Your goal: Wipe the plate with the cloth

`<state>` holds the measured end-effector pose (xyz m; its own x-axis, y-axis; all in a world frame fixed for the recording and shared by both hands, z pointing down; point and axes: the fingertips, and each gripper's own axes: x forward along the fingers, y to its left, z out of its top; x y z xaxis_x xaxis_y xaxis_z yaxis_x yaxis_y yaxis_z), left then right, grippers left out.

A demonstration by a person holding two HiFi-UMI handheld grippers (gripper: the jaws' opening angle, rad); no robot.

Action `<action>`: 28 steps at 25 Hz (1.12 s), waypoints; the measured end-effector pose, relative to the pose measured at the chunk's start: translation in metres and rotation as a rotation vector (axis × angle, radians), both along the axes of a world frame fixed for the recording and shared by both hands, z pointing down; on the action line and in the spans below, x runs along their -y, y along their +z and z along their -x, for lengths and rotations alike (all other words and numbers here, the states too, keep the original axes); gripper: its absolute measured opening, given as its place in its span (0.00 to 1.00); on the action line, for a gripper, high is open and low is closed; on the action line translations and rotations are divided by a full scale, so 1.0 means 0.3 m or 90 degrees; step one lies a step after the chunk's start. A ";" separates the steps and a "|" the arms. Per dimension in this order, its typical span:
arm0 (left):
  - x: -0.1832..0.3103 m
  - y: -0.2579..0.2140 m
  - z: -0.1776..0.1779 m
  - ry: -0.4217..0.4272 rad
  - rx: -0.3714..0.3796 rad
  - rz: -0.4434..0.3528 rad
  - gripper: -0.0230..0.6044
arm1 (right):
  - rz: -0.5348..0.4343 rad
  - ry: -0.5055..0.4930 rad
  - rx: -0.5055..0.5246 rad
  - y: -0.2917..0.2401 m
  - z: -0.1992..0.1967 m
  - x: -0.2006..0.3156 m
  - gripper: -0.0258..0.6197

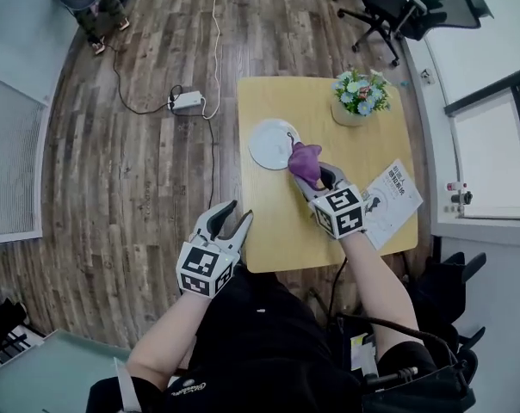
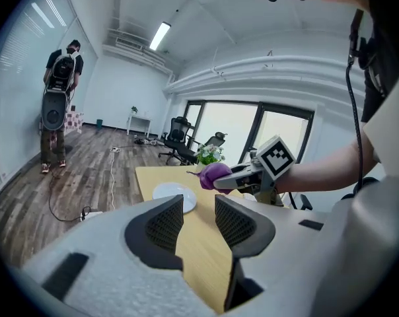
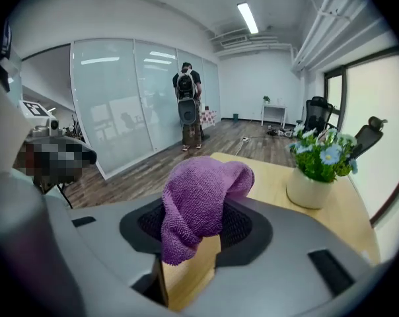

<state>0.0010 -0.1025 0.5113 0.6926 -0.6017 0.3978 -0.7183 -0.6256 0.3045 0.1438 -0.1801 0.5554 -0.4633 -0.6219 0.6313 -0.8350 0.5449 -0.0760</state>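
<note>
A white plate (image 1: 273, 143) lies on the left half of the yellow table (image 1: 277, 222). My right gripper (image 1: 313, 174) is shut on a purple cloth (image 1: 304, 161), held just right of the plate's near edge and above the table. In the right gripper view the cloth (image 3: 198, 202) bulges out between the jaws and drapes over them. My left gripper (image 1: 229, 220) is open and holds nothing, off the table's near left corner. From the left gripper view the plate (image 2: 175, 195) and the cloth (image 2: 215, 175) show beyond the open fingers (image 2: 165, 224).
A vase of flowers (image 1: 361, 95) stands at the table's far right. A booklet (image 1: 393, 200) lies at the near right edge. A power strip (image 1: 186, 101) and cable lie on the wooden floor to the left. Office chairs (image 1: 389, 3) stand beyond the table. A person (image 3: 187, 104) stands far off.
</note>
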 end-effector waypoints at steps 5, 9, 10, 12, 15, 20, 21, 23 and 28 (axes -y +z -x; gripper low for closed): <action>0.060 -0.222 0.019 -0.017 -0.008 -0.087 0.27 | -0.105 0.017 0.081 -0.341 0.059 -0.030 0.29; 0.107 -0.407 0.035 -0.033 -0.020 -0.142 0.27 | -0.192 0.043 0.156 -0.607 0.107 -0.082 0.29; 0.115 -0.452 0.037 -0.034 -0.023 -0.160 0.27 | -0.213 0.044 0.166 -0.661 0.117 -0.100 0.29; 0.125 -0.539 0.044 -0.034 -0.028 -0.199 0.27 | -0.254 0.041 0.180 -0.757 0.136 -0.134 0.29; 0.126 -0.649 0.047 -0.035 -0.039 -0.240 0.27 | -0.307 0.040 0.201 -0.881 0.144 -0.181 0.29; 0.089 -0.756 0.037 -0.031 -0.058 -0.285 0.27 | -0.371 0.041 0.231 -1.014 0.154 -0.270 0.29; 0.082 -0.770 0.033 -0.029 -0.061 -0.291 0.27 | -0.378 0.039 0.234 -1.027 0.158 -0.281 0.29; 0.070 -0.788 0.021 -0.024 -0.067 -0.301 0.27 | -0.388 0.035 0.235 -1.037 0.167 -0.294 0.29; 0.064 -0.792 -0.006 -0.013 -0.069 -0.302 0.27 | -0.392 0.029 0.240 -1.041 0.178 -0.298 0.29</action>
